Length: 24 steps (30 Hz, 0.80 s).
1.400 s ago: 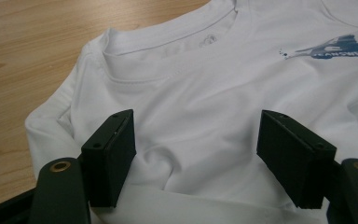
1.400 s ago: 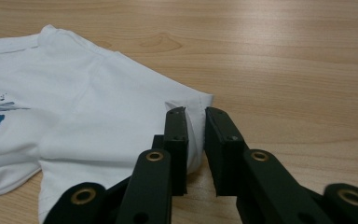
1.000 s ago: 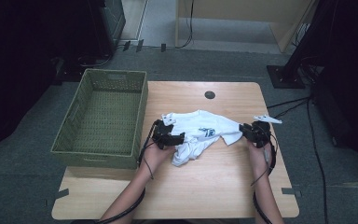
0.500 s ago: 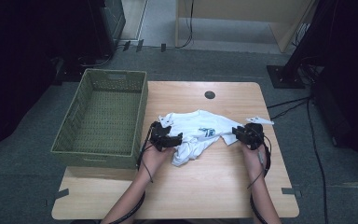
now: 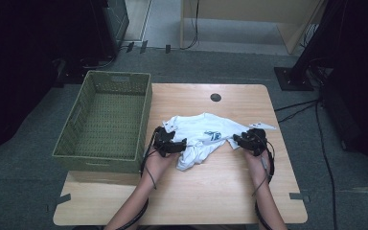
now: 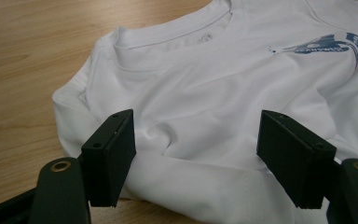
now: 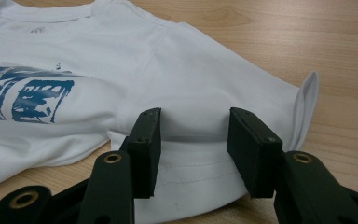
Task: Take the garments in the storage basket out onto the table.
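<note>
Item: white shirt (image 5: pixel 203 136), crumpled, with a blue print (image 5: pixel 214 135) on its front. It lay on the table (image 5: pixel 220 191), in the middle of the top, just right of the basket (image 5: pixel 103 117) and apart from it. In the left gripper view the neckline (image 6: pixel 177 35) faced away from the camera and the print sat at upper right; folds of cloth bunched near the jaws.

Left gripper (image 5: pixel 170 143): held at the shirt's left edge, low over the cloth. Its jaws stood wide apart, released, with a fold of shirt lying between the pads (image 6: pixel 114 154); the pads did not press on it.

Right gripper (image 5: pixel 249 140): held at the shirt's right edge, over a sleeve hem (image 7: pixel 196 179). Its jaws had just been opening and stood partly apart; the hem lay between and under them, with a gap showing on each side, so nothing was clenched. The sleeve end (image 7: pixel 307 100) curled upward off the wood just beyond the jaws.

Basket: green, woven, rectangular, standing at the table's left edge and overhanging it.

Table: pale wood, with a dark round spot (image 5: pixel 215 97) near the far edge. The person's forearms came in from the near side, one to each gripper.

Surroundings: grey floor, with black cables (image 5: pixel 326 158) trailing along the right.
</note>
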Each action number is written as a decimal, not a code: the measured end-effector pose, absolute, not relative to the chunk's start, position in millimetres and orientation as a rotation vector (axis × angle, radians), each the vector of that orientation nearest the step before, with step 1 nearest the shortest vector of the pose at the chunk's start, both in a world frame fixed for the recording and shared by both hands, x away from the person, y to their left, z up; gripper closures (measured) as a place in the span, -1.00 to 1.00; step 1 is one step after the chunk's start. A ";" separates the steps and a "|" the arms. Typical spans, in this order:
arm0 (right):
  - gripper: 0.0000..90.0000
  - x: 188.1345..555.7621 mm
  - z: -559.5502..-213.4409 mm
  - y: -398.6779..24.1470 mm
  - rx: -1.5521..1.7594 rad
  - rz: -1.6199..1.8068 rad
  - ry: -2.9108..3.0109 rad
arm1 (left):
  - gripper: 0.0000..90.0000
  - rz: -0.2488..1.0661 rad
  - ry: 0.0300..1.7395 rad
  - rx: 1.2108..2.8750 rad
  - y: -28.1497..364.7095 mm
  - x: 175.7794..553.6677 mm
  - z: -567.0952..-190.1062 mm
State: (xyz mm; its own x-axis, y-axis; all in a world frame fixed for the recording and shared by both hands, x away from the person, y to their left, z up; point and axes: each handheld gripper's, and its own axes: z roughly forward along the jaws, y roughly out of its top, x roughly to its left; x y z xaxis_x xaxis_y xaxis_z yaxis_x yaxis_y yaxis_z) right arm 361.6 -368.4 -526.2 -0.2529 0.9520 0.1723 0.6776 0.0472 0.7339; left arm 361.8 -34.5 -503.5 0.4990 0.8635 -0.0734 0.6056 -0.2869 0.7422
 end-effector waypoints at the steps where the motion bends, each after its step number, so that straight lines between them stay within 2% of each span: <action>1: 0.19 361.4 -526.2 -369.0 1.640 1.044 1.973 | -0.37 0.456 1.198 2.019 -34.7 361.3 -503.0; 10: 0.10 357.7 -527.1 -376.3 1.613 1.004 1.967 | -0.37 0.466 1.206 2.013 -33.5 362.5 -504.3; 22: 0.09 351.8 -527.4 -389.4 1.635 0.979 1.934 | -0.36 0.460 1.210 2.027 -34.5 363.5 -508.7; 23: 0.09 351.7 -527.4 -389.8 1.634 0.979 1.933 | -0.34 0.455 1.206 2.032 -33.9 363.8 -509.2; 24: 0.09 351.7 -527.4 -390.0 1.634 0.979 1.934 | -0.18 0.453 1.205 2.039 -33.7 364.2 -509.9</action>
State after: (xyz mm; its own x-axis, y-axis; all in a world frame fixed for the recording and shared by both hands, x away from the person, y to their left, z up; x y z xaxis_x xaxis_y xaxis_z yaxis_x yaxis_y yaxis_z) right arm 351.7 -390.0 -527.4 -0.2178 0.9687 0.1193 0.6697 0.0594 0.7403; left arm 364.2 -33.7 -509.9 0.5029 0.8626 -0.0558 0.6117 -0.3095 0.7280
